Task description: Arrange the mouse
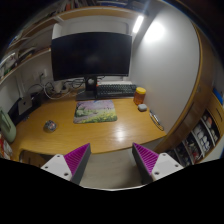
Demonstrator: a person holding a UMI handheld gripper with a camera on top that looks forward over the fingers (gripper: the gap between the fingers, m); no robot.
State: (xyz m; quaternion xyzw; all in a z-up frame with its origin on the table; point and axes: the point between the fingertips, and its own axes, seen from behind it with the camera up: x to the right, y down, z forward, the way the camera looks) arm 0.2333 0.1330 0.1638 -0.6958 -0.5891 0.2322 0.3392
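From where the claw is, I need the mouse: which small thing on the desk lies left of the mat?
The dark mouse lies left of the mat; the orange object lies right.

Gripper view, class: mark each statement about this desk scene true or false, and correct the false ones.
1. The large black monitor stands at the back of the wooden desk. True.
2. The tongs are shut on the small dark mouse. False: the fingers are apart and hold nothing; the mouse lies on the desk well beyond them.
3. The rectangular greenish mouse mat lies in front of the monitor. True.
4. The mouse sits on the mat. False: it rests on bare desk, off to one side of the mat.
5. A small orange object stands on the desk on the mat's other side from the mouse. True.
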